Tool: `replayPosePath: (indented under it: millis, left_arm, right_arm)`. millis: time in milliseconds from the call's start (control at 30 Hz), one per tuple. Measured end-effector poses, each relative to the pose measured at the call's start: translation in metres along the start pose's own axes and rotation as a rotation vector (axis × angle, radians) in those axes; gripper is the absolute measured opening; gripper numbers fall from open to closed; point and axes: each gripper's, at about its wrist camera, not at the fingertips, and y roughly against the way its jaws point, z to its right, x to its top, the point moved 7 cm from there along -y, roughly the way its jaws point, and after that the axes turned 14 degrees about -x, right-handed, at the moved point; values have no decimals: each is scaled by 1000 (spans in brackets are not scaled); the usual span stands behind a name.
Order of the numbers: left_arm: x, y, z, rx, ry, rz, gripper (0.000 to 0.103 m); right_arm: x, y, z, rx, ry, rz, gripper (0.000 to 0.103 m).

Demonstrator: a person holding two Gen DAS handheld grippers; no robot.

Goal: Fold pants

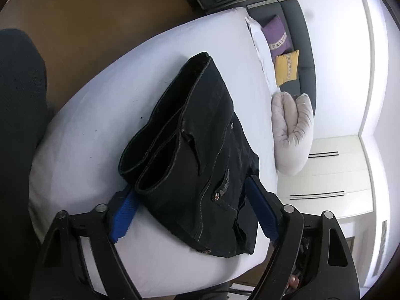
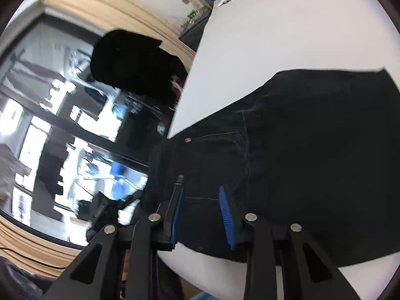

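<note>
Black jeans (image 1: 197,147) lie folded on the white bed (image 1: 100,115), leg hems on top near the left side, waistband and rivets at the bed's near edge. My left gripper (image 1: 192,200) is open, its blue pads either side of the folded jeans' near end. In the right wrist view the jeans (image 2: 312,150) lie across the bed (image 2: 275,37). My right gripper (image 2: 202,197) is open just over the jeans' waist corner at the bed edge; nothing is held between its pads.
A grey rolled cushion (image 1: 292,130), purple pillow (image 1: 277,35) and yellow pillow (image 1: 287,67) lie by the headboard. White drawers (image 1: 332,175) stand beside the bed. A black chair back (image 2: 135,62) and a window (image 2: 62,125) are left of the bed.
</note>
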Motion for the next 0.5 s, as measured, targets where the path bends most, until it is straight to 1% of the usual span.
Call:
replayPosePath:
  millis: [33,100,133,167,233,267,333,433,500]
  left_arm:
    - [3,-2,-2,-2,10,1,60]
    - [8,-10,-9,-10,55,5,27]
    - [8,-9,-14,-11,66,7,25]
    - [9,-10,-14,-19,68,13,21]
    - [9,-10,-10,-17,36,14,17]
    - [10,-10,-4,-15,5,15,16]
    - [11,-9,11,-11,-82,13,15]
    - [11,-9,40,-6,-188,3,15]
    - [10,-11,60,-2,-268,-6,14]
  right_arm:
    - [2,-4,0,-55,34,-10,30]
    - [6,-10,-3,-147,98,-31,27]
    - [6,-14,-4,-205,145,-47,26]
    - [7,-16,-7,-234,173,-58,23]
    - [5,-30,-14,-312,267,-90,19]
    - [5,-36,-17,-340,302,-103,16]
    - [5,-49,-19,-394,353,-125,13]
    - [8,-70,-13,-459,386,-155,12]
    - [5,-82,-6,-478,388,-185,12]
